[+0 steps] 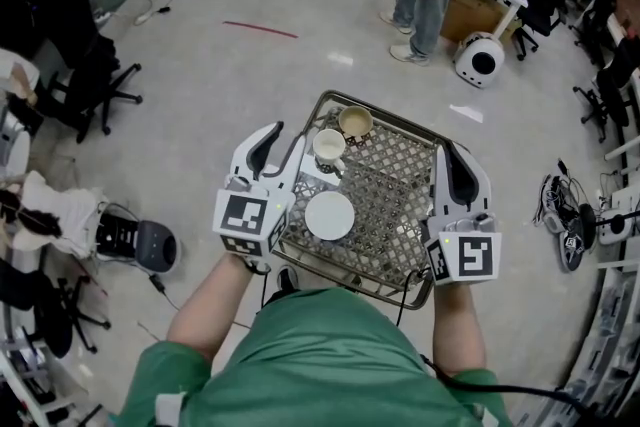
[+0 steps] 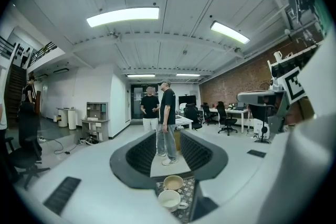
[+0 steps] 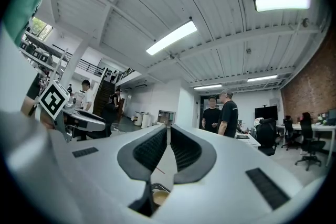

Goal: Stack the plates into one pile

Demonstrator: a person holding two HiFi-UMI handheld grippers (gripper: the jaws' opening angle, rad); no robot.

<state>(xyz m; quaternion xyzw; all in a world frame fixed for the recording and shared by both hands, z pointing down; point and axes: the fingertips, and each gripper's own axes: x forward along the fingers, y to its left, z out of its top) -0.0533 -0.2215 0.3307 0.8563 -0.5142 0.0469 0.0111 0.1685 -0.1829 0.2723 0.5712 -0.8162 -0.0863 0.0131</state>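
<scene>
I hold both tongs empty, left gripper agape, right gripper pinched shut, flanking the wire tray, apparently poised for the plate between them.

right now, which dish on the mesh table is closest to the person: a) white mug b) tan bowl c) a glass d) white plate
d: in the head view the white plate lies at the near end of the mesh table, with the white mug and tan bowl farther off.
</scene>
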